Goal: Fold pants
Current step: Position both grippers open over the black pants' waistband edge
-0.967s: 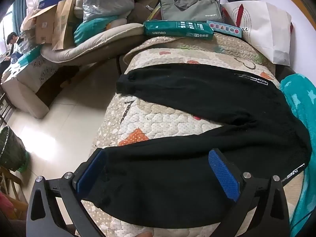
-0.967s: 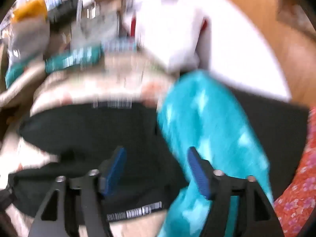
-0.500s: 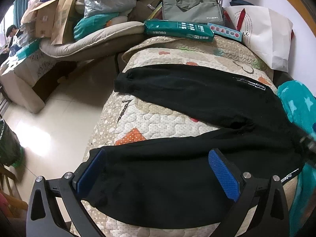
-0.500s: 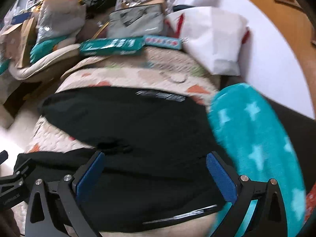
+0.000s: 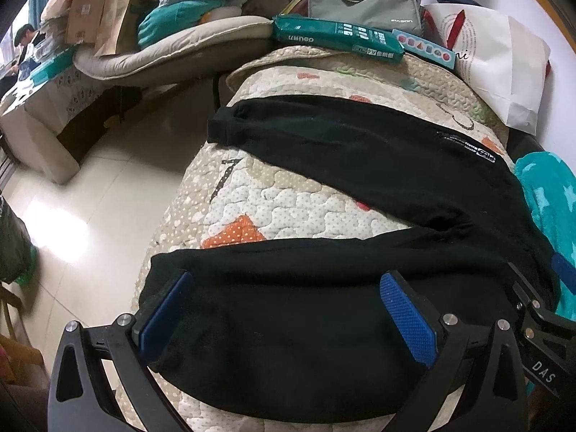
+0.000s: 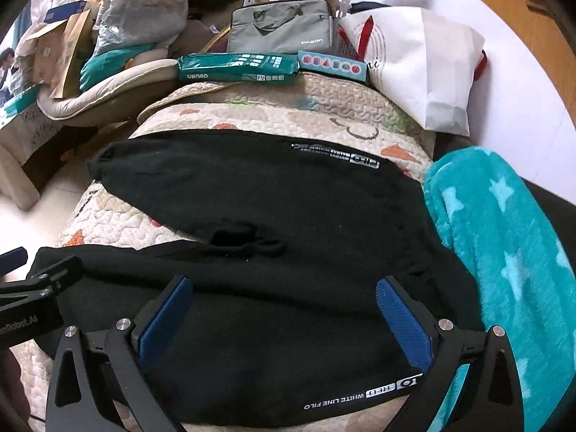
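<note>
Black pants [image 5: 360,165] lie spread flat on a quilted bed cover [image 5: 259,208], legs apart and pointing left, waist at the right. My left gripper [image 5: 284,309] is open, its blue pads over the near leg close to the cuff. My right gripper [image 6: 284,309] is open over the near side of the waist of the pants [image 6: 273,216], by white lettering on the near hem. The right gripper also shows at the right edge of the left wrist view [image 5: 540,316]. Neither gripper holds cloth.
A teal star blanket [image 6: 504,237] lies right of the waist. A green package [image 6: 237,66], a grey bag [image 6: 280,30] and a white paper bag [image 6: 424,68] crowd the far end. The tiled floor [image 5: 90,208] drops off at the left.
My right gripper has swung left from the teal blanket onto the waist of the pants and steadied. My left gripper has held almost still over the near leg.
</note>
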A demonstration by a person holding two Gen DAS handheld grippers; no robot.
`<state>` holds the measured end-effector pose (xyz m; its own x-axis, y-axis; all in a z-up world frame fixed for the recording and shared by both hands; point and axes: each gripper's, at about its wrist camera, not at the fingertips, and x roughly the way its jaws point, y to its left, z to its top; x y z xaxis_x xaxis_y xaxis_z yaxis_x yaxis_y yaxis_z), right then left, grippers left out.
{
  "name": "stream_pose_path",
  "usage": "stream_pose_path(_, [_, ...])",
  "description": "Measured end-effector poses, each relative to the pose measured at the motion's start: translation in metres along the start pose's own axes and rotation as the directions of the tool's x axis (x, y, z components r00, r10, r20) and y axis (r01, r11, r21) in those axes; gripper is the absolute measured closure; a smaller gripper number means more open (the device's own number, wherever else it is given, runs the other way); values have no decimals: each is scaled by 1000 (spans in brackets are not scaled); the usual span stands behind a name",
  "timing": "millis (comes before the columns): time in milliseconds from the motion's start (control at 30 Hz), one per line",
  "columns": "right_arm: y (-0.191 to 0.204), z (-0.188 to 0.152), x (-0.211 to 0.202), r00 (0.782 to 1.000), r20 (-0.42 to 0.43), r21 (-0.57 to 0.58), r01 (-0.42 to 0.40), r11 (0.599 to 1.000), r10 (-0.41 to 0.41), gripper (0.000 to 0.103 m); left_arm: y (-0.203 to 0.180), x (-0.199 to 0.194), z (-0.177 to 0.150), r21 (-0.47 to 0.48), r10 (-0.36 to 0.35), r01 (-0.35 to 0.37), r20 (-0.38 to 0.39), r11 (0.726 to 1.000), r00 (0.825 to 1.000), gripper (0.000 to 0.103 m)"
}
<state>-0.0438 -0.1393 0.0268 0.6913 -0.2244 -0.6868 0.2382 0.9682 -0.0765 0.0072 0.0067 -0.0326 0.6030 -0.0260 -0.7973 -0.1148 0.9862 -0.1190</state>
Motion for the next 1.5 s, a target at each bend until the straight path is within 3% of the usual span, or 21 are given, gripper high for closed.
stream_pose_path(233, [-6, -5, 9, 998, -57, -2, -31, 1000, 31, 0, 3, 7, -1, -13, 4, -4, -24, 1000, 1000, 0])
stream_pose_path(567, [-9, -12, 14, 999, -8, 11, -31, 999, 31, 0, 3, 8, -2, -14, 5, -6, -36, 1000, 999, 0])
stream_pose_path(1167, [-11, -20, 20, 999, -21, 2, -39, 999, 39, 0, 3, 11, -4, -7, 12, -12, -45, 1000, 999, 0])
stream_pose_path(1500, [-9, -24, 22, 998, -35, -2, -42, 999, 42, 0, 3, 21, -8, -10, 17, -18, -87, 1000, 996, 0])
